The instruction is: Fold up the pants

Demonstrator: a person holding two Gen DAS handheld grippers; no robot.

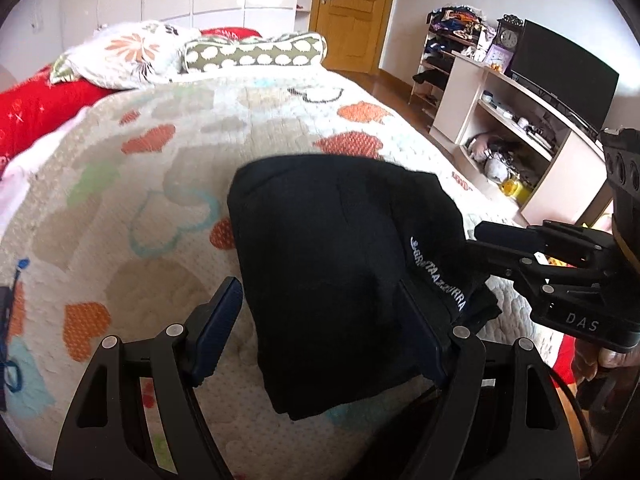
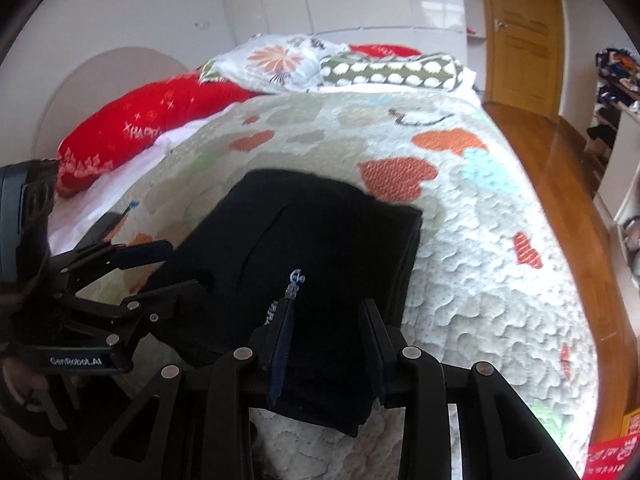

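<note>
Right wrist: folded pants (image 2: 320, 248) run lengthwise up the quilt (image 2: 500, 240).

Your left gripper (image 1: 320, 320) sits low with jaws spread wide; your right gripper (image 2: 328, 340) angles in beside it, jaws partly apart, neither clamped.

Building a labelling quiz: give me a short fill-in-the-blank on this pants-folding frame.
1. The folded pants are ____ in colour.
2. They lie on a quilted bedspread patterned with orange ____.
3. The left gripper has its jaws ____, one on each side of the pants' near edge.
4. White ____ runs along the pants beside the right gripper.

Missing words: black; hearts; open; lettering
</note>
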